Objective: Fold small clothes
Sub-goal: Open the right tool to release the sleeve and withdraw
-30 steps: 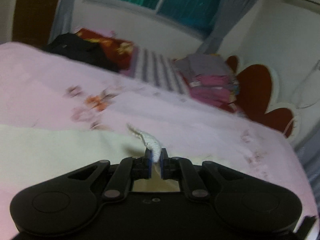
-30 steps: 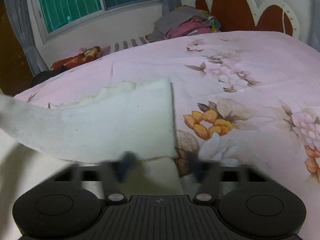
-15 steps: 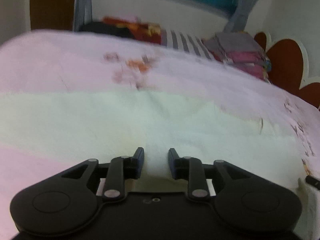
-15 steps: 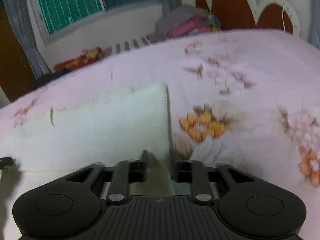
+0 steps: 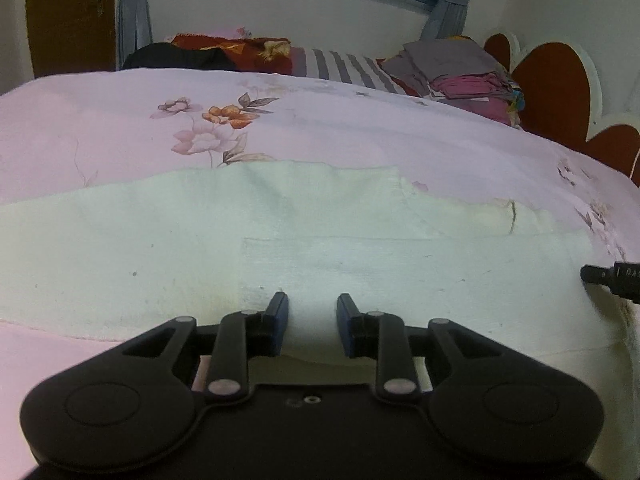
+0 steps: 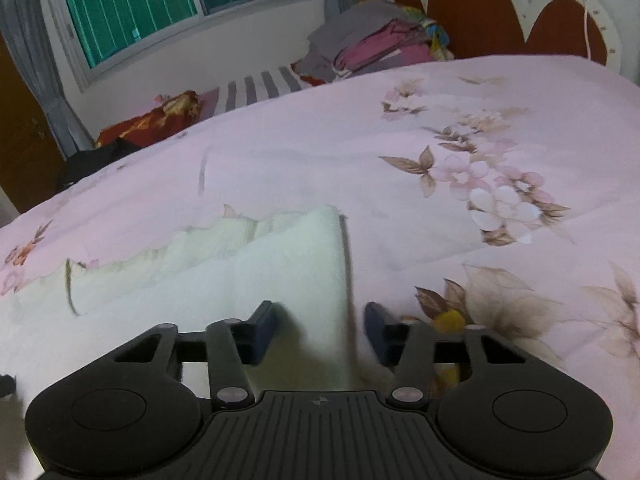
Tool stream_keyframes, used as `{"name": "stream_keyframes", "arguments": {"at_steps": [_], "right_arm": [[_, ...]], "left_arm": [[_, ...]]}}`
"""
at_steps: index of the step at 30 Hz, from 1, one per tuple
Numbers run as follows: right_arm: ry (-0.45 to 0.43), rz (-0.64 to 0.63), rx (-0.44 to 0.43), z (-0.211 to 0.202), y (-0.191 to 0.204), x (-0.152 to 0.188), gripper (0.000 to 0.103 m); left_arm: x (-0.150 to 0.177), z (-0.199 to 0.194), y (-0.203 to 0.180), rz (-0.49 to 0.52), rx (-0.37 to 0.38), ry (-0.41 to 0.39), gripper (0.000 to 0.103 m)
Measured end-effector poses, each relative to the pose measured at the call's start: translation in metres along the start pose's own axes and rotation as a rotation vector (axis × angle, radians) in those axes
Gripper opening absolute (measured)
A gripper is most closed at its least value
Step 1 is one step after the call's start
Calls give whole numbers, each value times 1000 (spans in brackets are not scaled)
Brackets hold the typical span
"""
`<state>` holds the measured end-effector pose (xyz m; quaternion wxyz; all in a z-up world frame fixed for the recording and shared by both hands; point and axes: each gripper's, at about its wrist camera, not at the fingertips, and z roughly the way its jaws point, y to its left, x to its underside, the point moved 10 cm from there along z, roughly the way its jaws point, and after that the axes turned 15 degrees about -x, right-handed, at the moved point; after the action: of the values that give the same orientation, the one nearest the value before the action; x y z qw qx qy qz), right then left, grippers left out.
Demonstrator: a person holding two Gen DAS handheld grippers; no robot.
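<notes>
1. Left wrist view: the pale cream garment (image 5: 304, 232) lies spread flat across the pink floral bedspread (image 5: 360, 136), running from the left edge of the picture almost to the right, with a folded layer on top whose straight edge crosses the middle.
2. The left gripper (image 5: 312, 324) sits low over the near edge of the garment. Its jaws stand apart with a clear gap, cloth showing under and between them, and neither pad presses on it.
3. In the right wrist view the garment (image 6: 280, 264) ends in a straight side edge, with a ragged, ribbed border along its far side.
4. The right gripper (image 6: 320, 330) straddles that side edge: one finger is over the cloth, the other over the bare bedspread (image 6: 440, 128). Its jaws are closing, the cloth's edge lies between them, and the pads are not yet on it.
5. The tip of the right gripper shows at the right margin of the left wrist view.
6. Farther off, a stack of folded clothes (image 6: 372, 48) rests by the red scalloped headboard (image 6: 500, 12).
7. A window (image 6: 132, 12) with grey curtains fills the far wall.
</notes>
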<state>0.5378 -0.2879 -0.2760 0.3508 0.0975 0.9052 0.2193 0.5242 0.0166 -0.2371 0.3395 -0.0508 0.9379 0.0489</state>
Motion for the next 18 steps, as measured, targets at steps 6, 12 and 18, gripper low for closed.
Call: {"name": "stream_keyframes", "arguments": {"at_steps": [6, 12, 18], "right_arm": [[-25, -57, 86, 2, -11, -2, 17], [-50, -121, 76, -26, 16, -4, 21], [-40, -223, -16, -44, 79, 24, 59]], "left_arm": [[-1, -3, -2, 19, -10, 2, 27], [-2, -15, 7, -2, -7, 18, 44], [-2, -36, 28, -14, -36, -8, 63]]}}
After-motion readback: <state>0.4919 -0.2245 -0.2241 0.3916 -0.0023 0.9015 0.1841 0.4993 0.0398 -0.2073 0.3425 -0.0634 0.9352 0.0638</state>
